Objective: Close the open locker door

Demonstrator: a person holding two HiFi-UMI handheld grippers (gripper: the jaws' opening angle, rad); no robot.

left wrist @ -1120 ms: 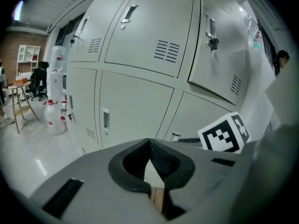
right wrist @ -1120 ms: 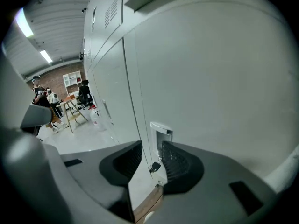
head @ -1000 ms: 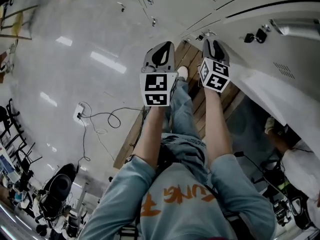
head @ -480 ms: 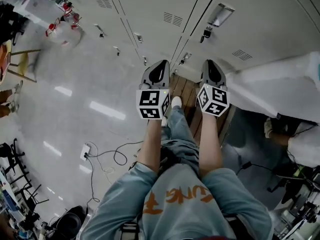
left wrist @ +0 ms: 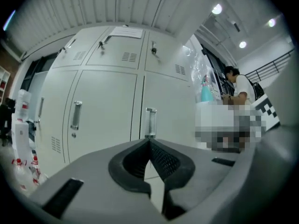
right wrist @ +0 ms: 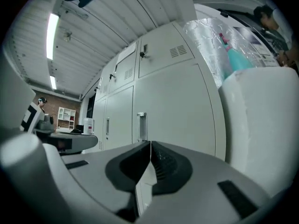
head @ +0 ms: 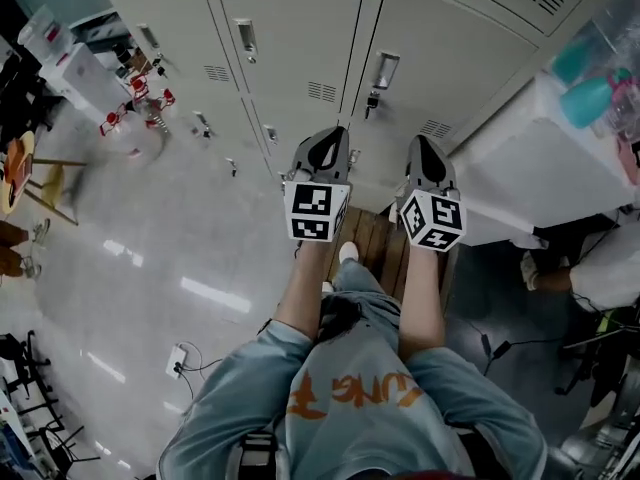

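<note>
A bank of pale grey lockers fills the top of the head view. Every door that shows sits flush, each with a metal handle. My left gripper and right gripper are held side by side at arm's length, pointing level at the locker fronts and apart from them. In the left gripper view the left gripper is shut on nothing, with a handle straight beyond it. In the right gripper view the right gripper has just been closing and is shut and empty, in line with a door handle.
A white cabinet with teal bottles on top juts out right of the lockers. I stand on a wooden pallet. A person works at the right. Bottles and a stool stand left; a cable lies on the floor.
Both grippers have risen and the head view has tilted up, so the locker fronts and handles now fill the top instead of the floor.
</note>
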